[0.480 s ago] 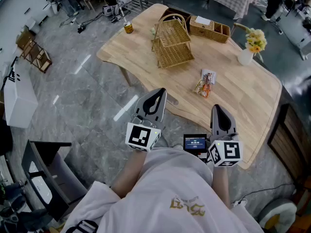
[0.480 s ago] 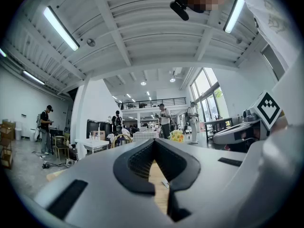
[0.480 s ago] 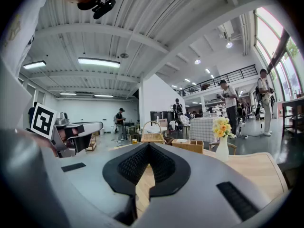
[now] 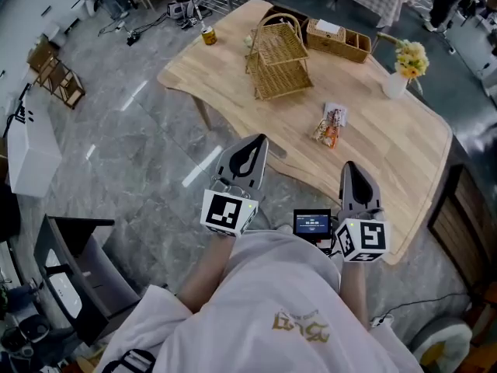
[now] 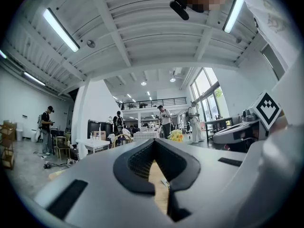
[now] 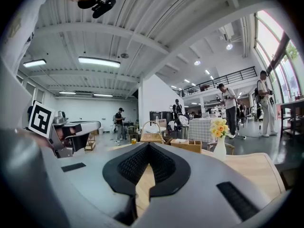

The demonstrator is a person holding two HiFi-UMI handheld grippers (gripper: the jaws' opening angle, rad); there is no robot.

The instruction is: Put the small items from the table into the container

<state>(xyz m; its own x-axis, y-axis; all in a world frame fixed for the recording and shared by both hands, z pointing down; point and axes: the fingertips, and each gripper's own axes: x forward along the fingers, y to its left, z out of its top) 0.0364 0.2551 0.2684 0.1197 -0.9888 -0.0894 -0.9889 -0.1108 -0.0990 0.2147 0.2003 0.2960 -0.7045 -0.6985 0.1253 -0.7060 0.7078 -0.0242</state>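
Snack packets (image 4: 330,125) lie near the woven wicker basket (image 4: 278,61).

Person is wearing a loose white shirt (image 4: 264,301), with sleeves ending above the forearms and gold lettering (image 4: 301,326) showing across the front. A black camera (image 6: 102,6) is sitting at the head.

Left gripper (image 4: 256,141) and right gripper (image 4: 351,166) are both showing smooth pale-grey shells tapering to a rounded tip. Each shell is framing a black teardrop-shaped opening. Inside, the black pads (image 5: 137,161) are carrying a fine gridded texture. Black rectangular slots (image 6: 237,201) are marking the shell tops.

The left gripper is bearing a white left cube (image 4: 227,212) printed with black square markers. The right cube (image 4: 363,239) is looking alike.
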